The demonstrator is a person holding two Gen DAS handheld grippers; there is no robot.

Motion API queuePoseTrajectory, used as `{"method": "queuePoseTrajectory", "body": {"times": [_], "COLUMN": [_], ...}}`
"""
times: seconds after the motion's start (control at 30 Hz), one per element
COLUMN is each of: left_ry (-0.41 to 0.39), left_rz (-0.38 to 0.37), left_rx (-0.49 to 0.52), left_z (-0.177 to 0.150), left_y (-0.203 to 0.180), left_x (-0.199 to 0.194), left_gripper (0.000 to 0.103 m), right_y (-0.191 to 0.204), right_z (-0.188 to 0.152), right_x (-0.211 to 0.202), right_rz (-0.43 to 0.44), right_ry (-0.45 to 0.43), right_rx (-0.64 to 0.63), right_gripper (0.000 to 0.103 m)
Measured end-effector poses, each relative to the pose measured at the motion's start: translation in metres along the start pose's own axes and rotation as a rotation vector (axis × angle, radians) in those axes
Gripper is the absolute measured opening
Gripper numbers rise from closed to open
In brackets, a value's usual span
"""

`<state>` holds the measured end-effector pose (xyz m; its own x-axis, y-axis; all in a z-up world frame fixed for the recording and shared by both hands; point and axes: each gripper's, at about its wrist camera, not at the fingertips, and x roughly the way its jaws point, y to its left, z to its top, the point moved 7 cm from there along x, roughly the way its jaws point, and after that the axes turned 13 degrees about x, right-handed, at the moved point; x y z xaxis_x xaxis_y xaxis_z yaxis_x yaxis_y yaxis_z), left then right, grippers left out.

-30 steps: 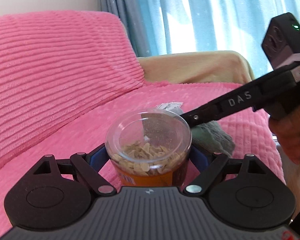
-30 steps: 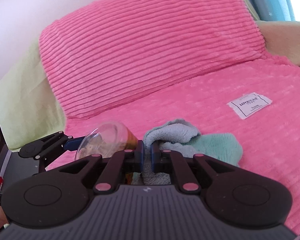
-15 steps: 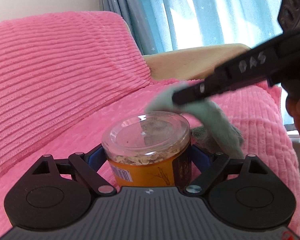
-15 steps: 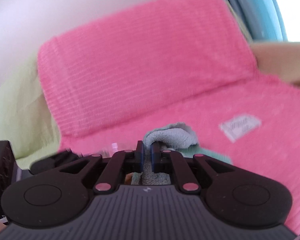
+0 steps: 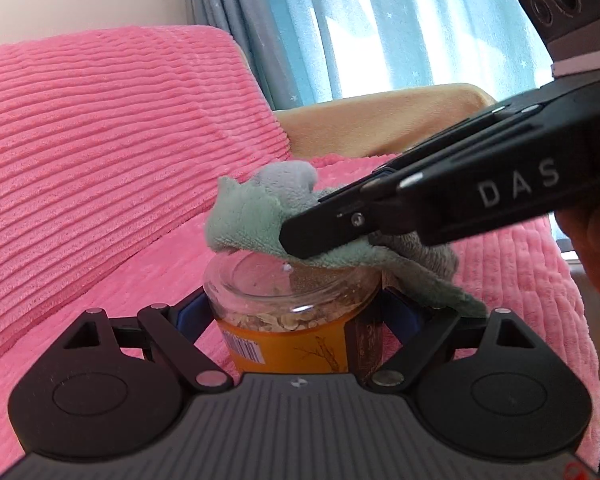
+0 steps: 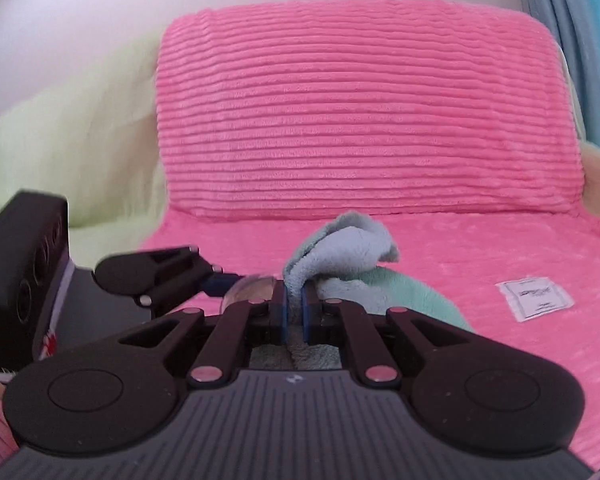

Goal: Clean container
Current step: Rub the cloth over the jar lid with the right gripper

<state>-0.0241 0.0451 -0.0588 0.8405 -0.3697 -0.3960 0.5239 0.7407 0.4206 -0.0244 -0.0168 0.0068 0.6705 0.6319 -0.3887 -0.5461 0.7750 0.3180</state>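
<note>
L gripper (image 5: 296, 312) clamps the container (image 5: 292, 320) by its sides, blue pads tight vs the clear jar w/ orange label; jar upright, dry flakes inside, held over the pink sofa cover (image 5: 100, 168); R gripper (image 6: 294, 308) nearly closed, pinching the green-grey cloth (image 6: 340, 256) btwn its pads; in L view the cloth (image 5: 252, 216) rests on the jar's lid, draping off its right side; white tag (image 6: 534, 298) lies on the seat, well apart.
</note>
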Motion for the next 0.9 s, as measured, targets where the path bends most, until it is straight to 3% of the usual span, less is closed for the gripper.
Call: {"method": "queuePoseTrajectory", "body": {"times": [0.6, 0.9], "left_ry": [-0.002, -0.001], "left_rz": [0.009, 0.003], "left_rx": [-0.004, -0.014], "left_z": [-0.001, 0.000], "left_y": [-0.001, -0.001], "left_x": [0.000, 0.000], "left_gripper": [0.088, 0.088], "right_y": [0.007, -0.004], "right_z": [0.001, 0.001], "right_x": [0.021, 0.008], "right_rz": [0.076, -0.096], "right_ry": [0.006, -0.004], "right_rx": [0.128, 0.023], "right_gripper": [0.004, 0.004]}}
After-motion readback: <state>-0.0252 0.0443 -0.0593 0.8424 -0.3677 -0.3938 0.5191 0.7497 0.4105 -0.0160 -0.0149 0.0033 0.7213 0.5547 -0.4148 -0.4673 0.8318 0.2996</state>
